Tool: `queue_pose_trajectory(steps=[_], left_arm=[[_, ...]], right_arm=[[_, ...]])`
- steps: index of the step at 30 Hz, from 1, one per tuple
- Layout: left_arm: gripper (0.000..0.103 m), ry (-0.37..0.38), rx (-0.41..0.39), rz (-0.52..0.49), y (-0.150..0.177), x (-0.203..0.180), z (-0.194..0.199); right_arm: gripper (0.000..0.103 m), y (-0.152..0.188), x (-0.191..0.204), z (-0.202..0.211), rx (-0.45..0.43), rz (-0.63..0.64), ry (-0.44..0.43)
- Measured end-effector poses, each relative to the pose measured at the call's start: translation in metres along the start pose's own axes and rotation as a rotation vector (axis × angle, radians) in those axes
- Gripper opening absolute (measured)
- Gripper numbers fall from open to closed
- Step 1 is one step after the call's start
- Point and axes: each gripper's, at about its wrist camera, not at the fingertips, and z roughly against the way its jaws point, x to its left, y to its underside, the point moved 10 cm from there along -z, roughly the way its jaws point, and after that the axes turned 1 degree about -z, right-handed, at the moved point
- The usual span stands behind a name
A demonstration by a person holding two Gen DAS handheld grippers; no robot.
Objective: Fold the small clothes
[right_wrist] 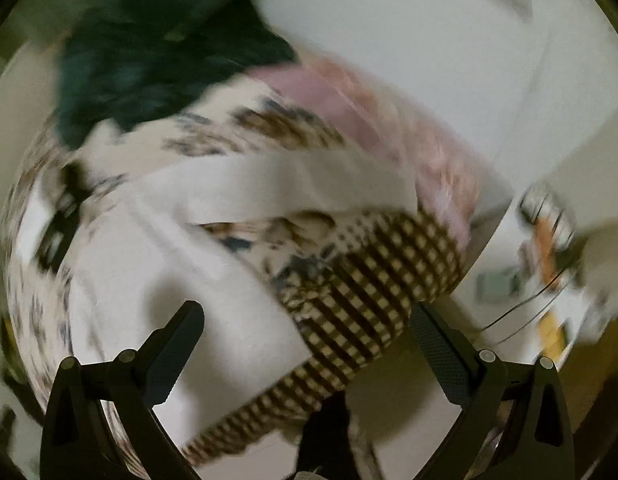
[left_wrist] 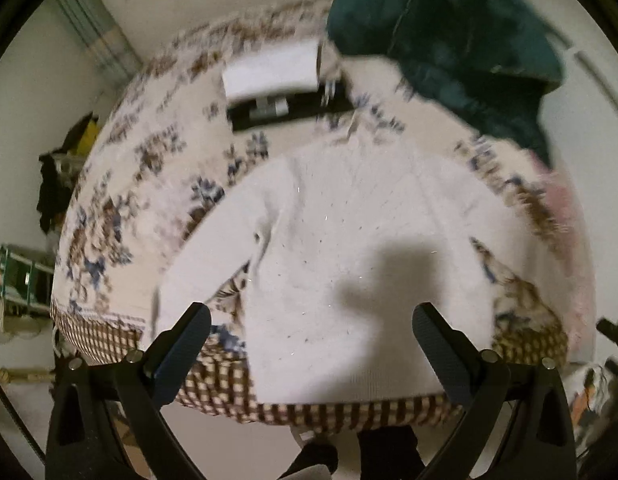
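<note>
Pale walls surround a table (left_wrist: 121, 208) draped in a cream cloth printed with brown and blue flowers, with a brown-and-cream checked border along its near edge.

A white knitted sweater (left_wrist: 349, 248) lies flat at the centre of the table, neckline toward the far side, hem at the near checked border. One sleeve runs out diagonally to the left side of the view; the right wrist view shows the other sleeve (right_wrist: 293, 188) stretched across the cloth toward the right edge. A dark green garment (left_wrist: 461, 40) sits bunched at the far right corner, with a pink garment (right_wrist: 329, 92) just beside it along the right edge. A white and black object (left_wrist: 273, 84), too blurred to identify, rests on the far side.

The left tongs (left_wrist: 315, 338) hover above the sweater's hem with fingers spread wide, gripping nothing, and cast a shadow on the knit. The right tongs (right_wrist: 309, 338) are likewise spread wide and empty, above the near right corner of the table where the sweater's edge meets the checked border. The right wrist view is heavily motion-blurred.

Bare floor shows below the near table edge.
</note>
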Motion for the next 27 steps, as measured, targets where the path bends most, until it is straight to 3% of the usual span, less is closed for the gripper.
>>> queue_pose_trajectory(steps=[5, 10, 12, 13, 14, 15, 16, 17, 20, 22, 27], left_arm=[[0.103, -0.037, 0.151, 0.055, -0.003, -0.025, -0.120], [0.103, -0.043, 0.258, 0.086, 0.006, -0.037, -0.205], [0.103, -0.054, 0.270, 0.091, 0.004, -0.038, -0.233], [0.103, -0.058, 0.275, 0.092, 0.004, -0.038, -0.244], [0.103, -0.062, 0.280, 0.094, 0.000, -0.041, -0.257], [0.103, -0.068, 0.287, 0.097, 0.000, -0.037, -0.268], [0.103, -0.072, 0.289, 0.100, -0.004, -0.038, -0.277], [0.103, -0.077, 0.287, 0.107, -0.008, -0.034, -0.285], [0.103, -0.080, 0.254, 0.132, -0.026, -0.022, -0.295], [0.103, -0.083, 0.231, 0.148, -0.036, -0.010, -0.298], [0.103, -0.131, 0.174, 0.216, -0.048, 0.054, -0.302]], right_arm=[[0.102, -0.033, -0.067, -0.129, 0.072, -0.304, 0.024], [0.093, -0.057, -0.101, -0.212, 0.065, -0.587, -0.059], [0.076, -0.074, -0.114, -0.231, -0.022, -0.657, -0.030], [0.063, -0.079, -0.117, -0.235, -0.051, -0.655, -0.002], [0.057, -0.090, -0.118, -0.237, -0.114, -0.635, 0.051], [0.042, -0.097, -0.115, -0.237, -0.162, -0.608, 0.093], [0.021, -0.105, -0.109, -0.233, -0.208, -0.567, 0.133], [0.008, -0.110, -0.102, -0.230, -0.232, -0.536, 0.153], [0.007, -0.132, -0.062, -0.213, -0.296, -0.409, 0.190], [0.007, -0.144, -0.014, -0.193, -0.325, -0.286, 0.185], [0.007, -0.130, 0.175, -0.120, -0.382, 0.083, 0.037]])
